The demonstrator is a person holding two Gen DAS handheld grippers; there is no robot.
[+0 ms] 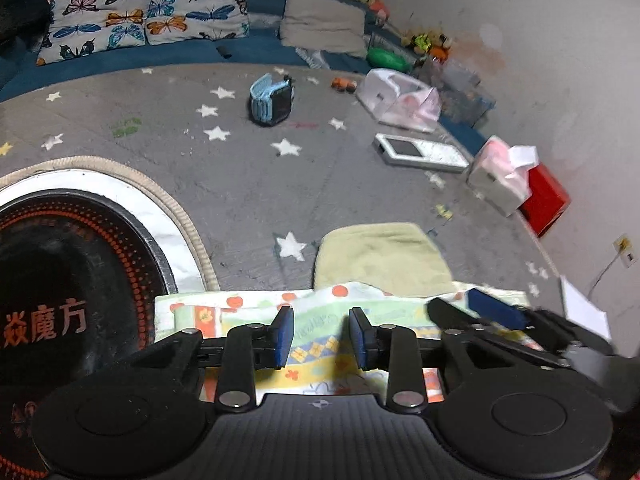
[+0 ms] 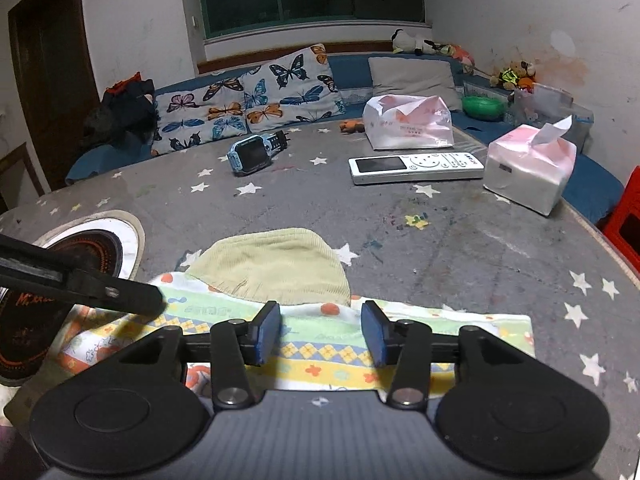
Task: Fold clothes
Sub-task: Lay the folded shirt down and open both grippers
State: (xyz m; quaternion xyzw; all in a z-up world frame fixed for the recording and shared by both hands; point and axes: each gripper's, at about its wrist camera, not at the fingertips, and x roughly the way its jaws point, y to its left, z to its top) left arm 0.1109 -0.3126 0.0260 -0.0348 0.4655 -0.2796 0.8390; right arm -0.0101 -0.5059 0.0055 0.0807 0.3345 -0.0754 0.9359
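A small patterned garment (image 1: 320, 316) (image 2: 332, 344) with green, yellow and orange print lies flat on the grey star-print table, with a pale yellow-green ribbed part (image 1: 384, 260) (image 2: 272, 266) at its far end. My left gripper (image 1: 321, 334) is open just above the printed cloth, holding nothing. My right gripper (image 2: 320, 330) is open over the same cloth, to the right of the left one; it shows in the left wrist view (image 1: 496, 312). The left gripper's finger shows in the right wrist view (image 2: 120, 294).
A round black induction cooker (image 1: 72, 276) (image 2: 80, 252) sits at the left. Farther back lie a blue smartwatch (image 2: 252, 154), a white remote (image 2: 416, 168), a pink tissue pack (image 2: 528, 168) and a plastic bag (image 2: 408, 126). A red stool (image 2: 626, 216) stands past the right edge.
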